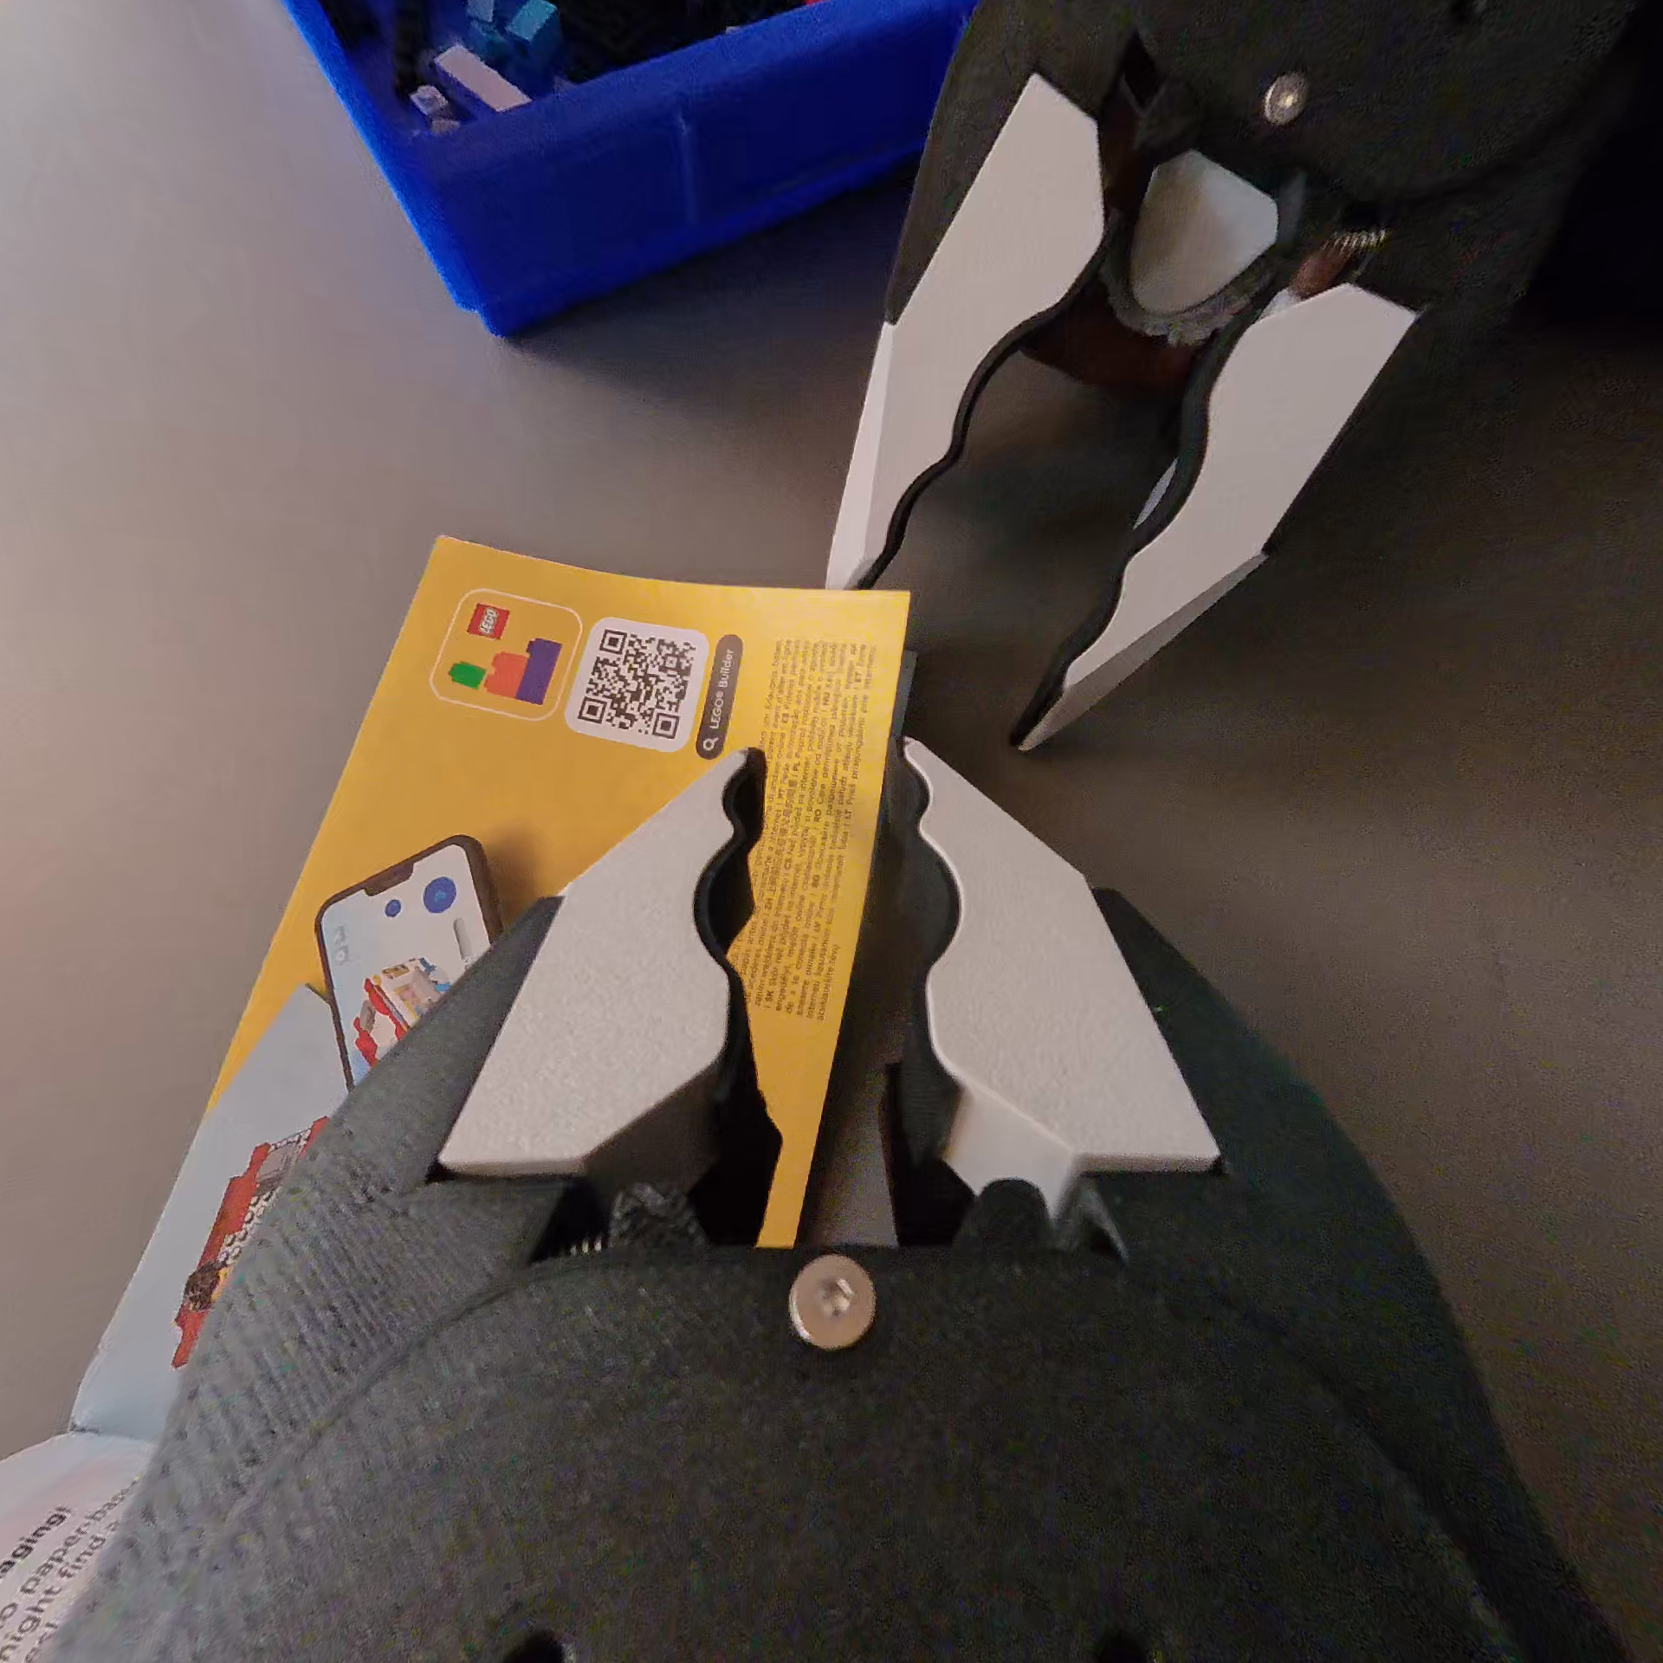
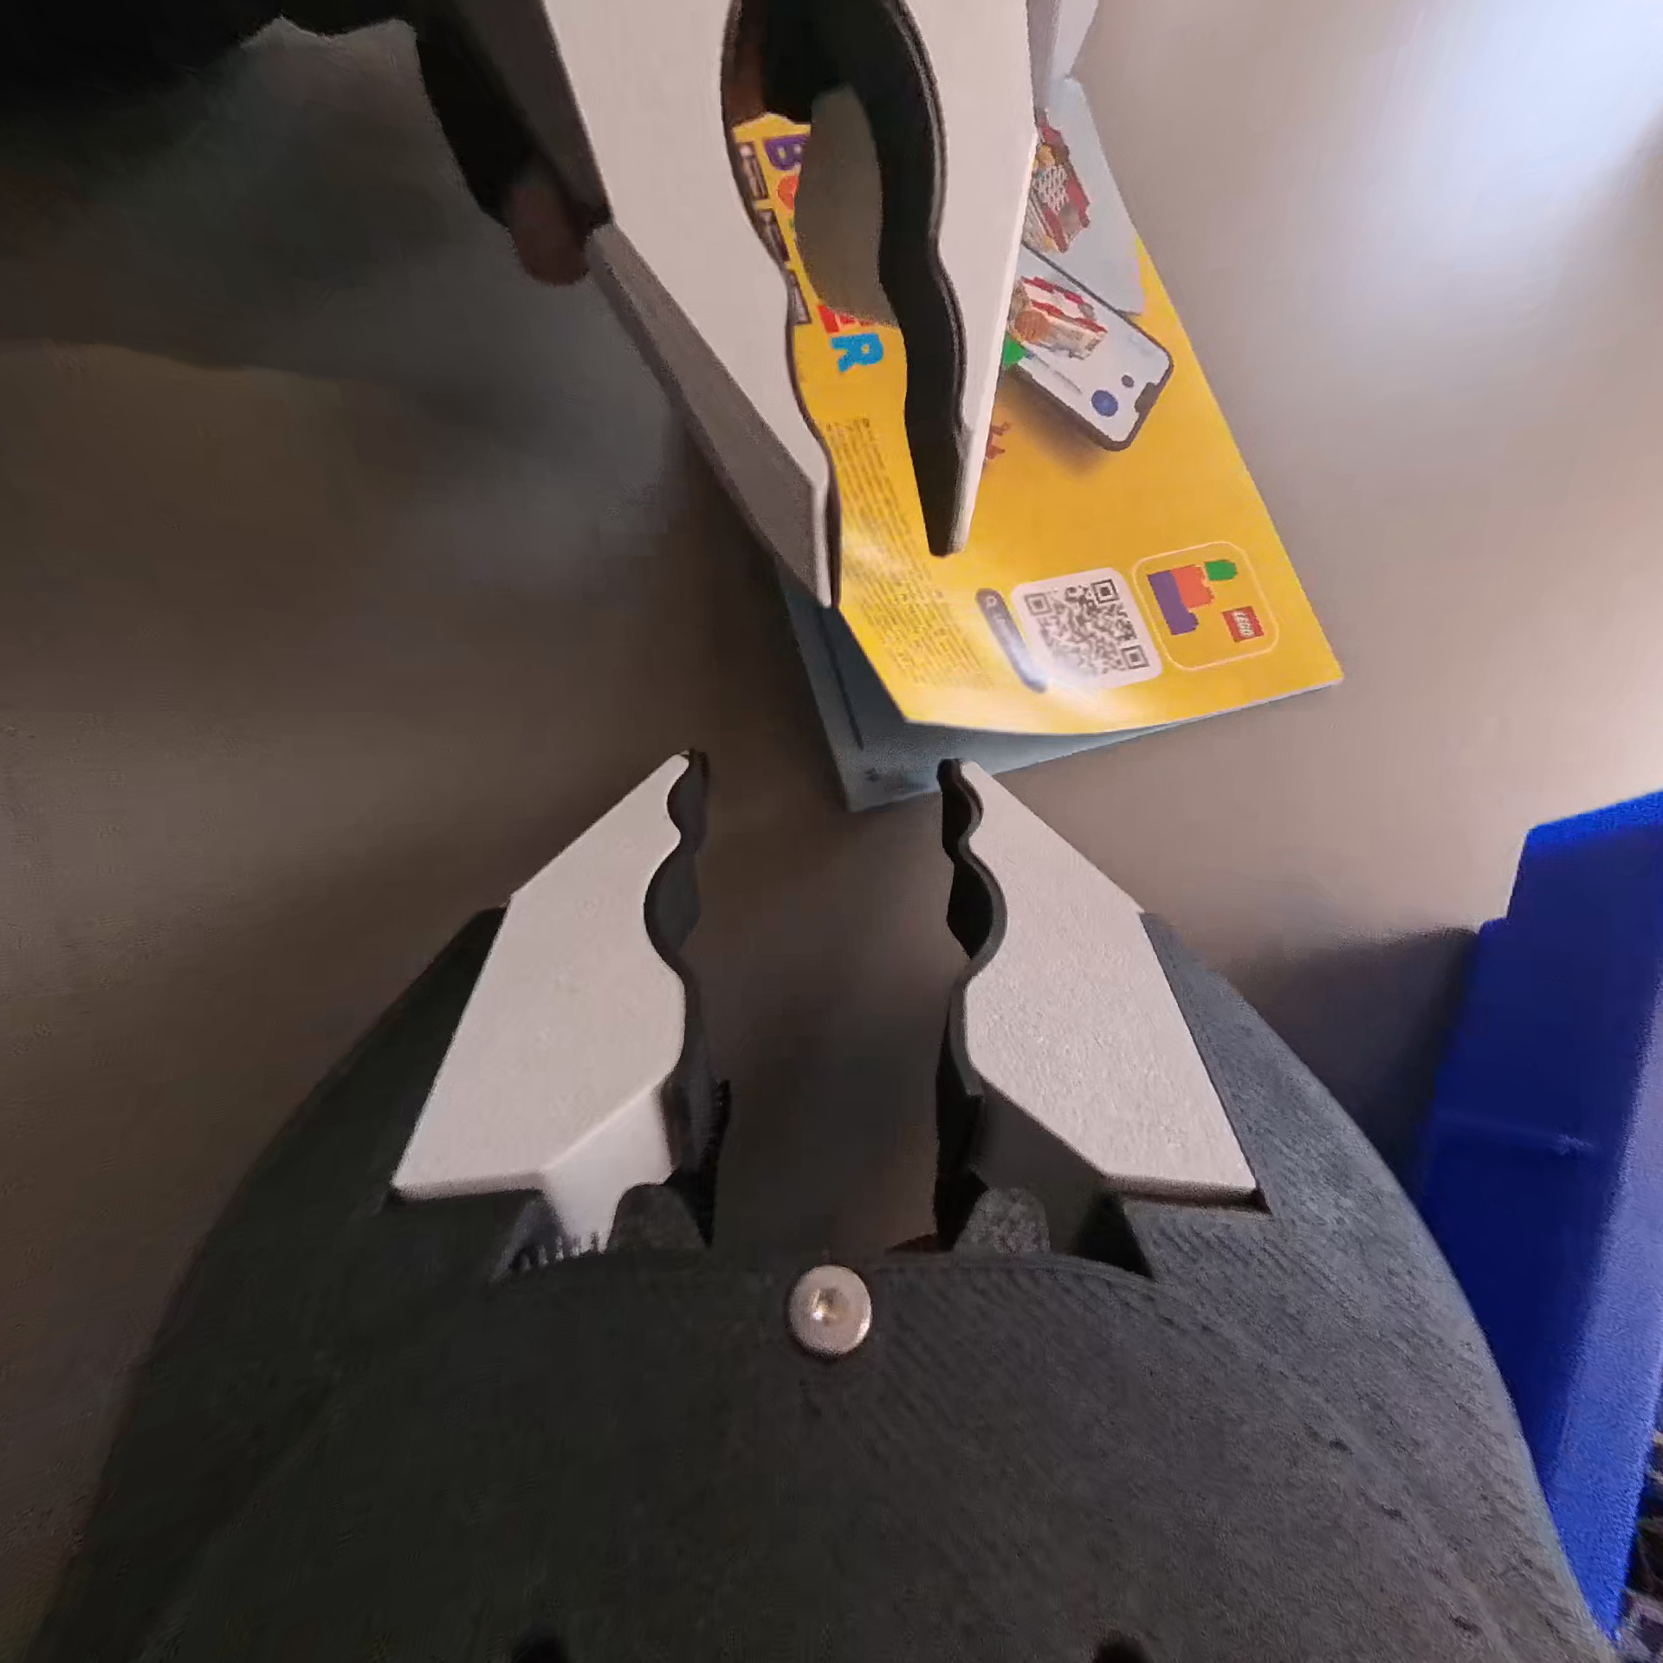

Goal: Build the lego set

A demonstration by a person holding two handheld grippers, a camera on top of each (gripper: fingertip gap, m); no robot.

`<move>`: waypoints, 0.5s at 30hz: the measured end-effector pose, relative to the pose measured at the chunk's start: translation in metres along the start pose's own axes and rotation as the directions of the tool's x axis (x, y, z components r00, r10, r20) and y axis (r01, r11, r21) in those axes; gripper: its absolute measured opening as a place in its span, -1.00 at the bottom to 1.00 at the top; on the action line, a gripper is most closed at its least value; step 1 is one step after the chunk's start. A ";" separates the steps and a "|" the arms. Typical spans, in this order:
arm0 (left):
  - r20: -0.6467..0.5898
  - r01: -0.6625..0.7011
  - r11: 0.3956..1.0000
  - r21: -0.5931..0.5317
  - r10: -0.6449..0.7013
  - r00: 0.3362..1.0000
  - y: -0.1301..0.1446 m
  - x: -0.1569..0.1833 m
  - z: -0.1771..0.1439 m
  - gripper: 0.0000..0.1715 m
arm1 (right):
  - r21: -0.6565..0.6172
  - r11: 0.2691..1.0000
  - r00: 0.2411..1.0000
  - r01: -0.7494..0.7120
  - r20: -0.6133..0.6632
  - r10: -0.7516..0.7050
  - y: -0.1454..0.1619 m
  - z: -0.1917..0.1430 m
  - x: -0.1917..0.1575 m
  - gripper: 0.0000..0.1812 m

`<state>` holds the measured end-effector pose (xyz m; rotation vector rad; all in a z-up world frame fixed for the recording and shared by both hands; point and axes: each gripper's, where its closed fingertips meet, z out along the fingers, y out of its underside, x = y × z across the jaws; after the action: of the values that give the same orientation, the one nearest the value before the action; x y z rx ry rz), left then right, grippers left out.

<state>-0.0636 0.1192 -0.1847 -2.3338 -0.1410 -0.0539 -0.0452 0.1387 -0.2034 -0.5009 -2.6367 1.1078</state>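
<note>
A smooth grey table [image 1: 225, 450] carries everything, and at its far side in the left wrist view stands a bright blue plastic bin [image 1: 648, 171] holding a jumble of blue, pale and dark lego bricks [image 1: 486, 72]; the same bin shows as a blue wall at the right edge of the right wrist view [image 2: 1548, 1035]. Next in size is the thin lego instruction booklet with a yellow printed page [image 1: 630, 738], which lies near the middle of the table with its yellow top leaf curling up off the pale blue pages beneath [image 2: 1080, 576]. The left gripper [image 1: 823, 765], black-bodied with white wavy-edged fingers, straddles the right edge of that raised yellow leaf, its fingers narrowly parted with the paper between them; whether they actually pinch the sheet cannot be told. The right gripper [image 2: 819, 774], of the same build, hovers just beside the booklet's near corner, its fingers spread wide and holding nothing, with one tip close to the pale lower pages. In the left wrist view it stands tilted above the table, just past the booklet's far corner [image 1: 945, 666].
</note>
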 end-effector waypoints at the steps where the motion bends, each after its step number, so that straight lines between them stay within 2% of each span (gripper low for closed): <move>1: -0.004 0.006 1.000 0.001 -0.006 1.000 0.000 0.000 0.000 -0.67 | 0.007 1.000 1.000 -0.002 0.001 0.002 -0.001 0.000 0.000 -0.37; 15: -0.034 0.068 0.998 0.008 -0.068 0.997 0.002 -0.001 0.000 -0.66 | 0.076 0.997 1.000 -0.025 0.012 0.024 -0.011 -0.006 0.002 -0.37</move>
<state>-0.0646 0.1176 -0.1860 -2.3177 -0.2036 -0.1266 -0.0476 0.1362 -0.1917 -0.5142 -2.5929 1.2172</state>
